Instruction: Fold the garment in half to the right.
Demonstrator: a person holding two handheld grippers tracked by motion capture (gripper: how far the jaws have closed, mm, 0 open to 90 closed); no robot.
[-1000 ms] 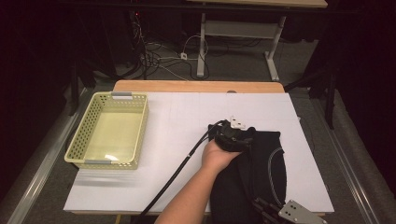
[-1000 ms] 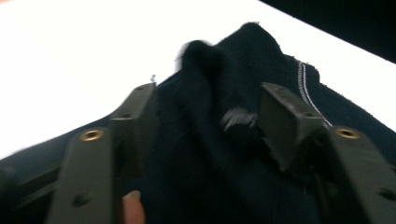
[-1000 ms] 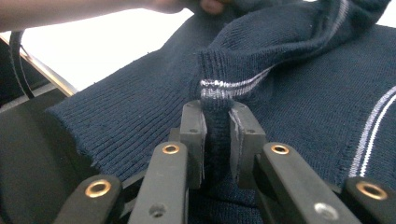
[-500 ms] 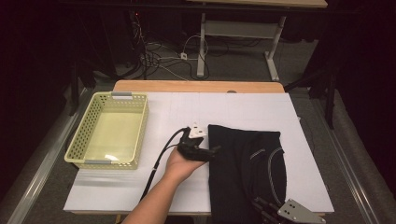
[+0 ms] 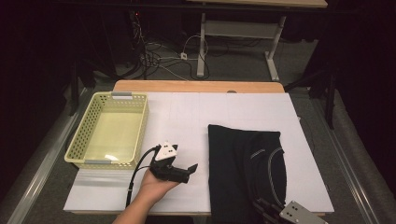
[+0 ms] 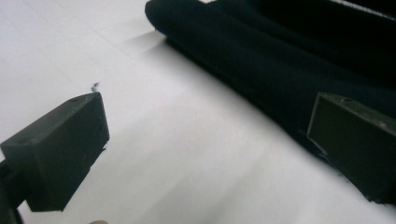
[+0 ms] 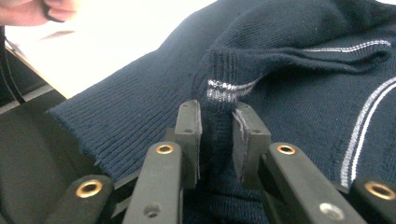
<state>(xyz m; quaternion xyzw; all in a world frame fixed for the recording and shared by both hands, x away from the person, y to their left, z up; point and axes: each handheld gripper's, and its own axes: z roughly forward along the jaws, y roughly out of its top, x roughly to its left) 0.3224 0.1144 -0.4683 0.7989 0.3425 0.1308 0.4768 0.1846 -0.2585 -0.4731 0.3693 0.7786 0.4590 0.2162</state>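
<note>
A dark navy sweater [image 5: 245,172] with thin white stripes lies folded on the right half of the white table [image 5: 196,116]. My left gripper [image 5: 190,169] is held low over bare table just left of the sweater. Its jaws have just been opening and now stand wide apart, with nothing between them. In the left gripper view, the gripper [image 6: 205,140] points at the sweater's folded edge [image 6: 261,60]. At the near edge, my right gripper [image 5: 261,206] is shut on the sweater's striped cuff [image 7: 219,93], which sits pinched between the pads [image 7: 192,135].
A pale yellow mesh basket [image 5: 77,140] stands empty at the table's left, close to my left hand. Behind the table are a wooden strip [image 5: 196,86], floor cables and a desk frame. The other hand [image 7: 32,10] shows at the top left of the right gripper view.
My left hand has come off the sweater's top left corner and moved left and nearer, over bare table, its jaws opening. The sweater lies flat. The right gripper has kept still.
</note>
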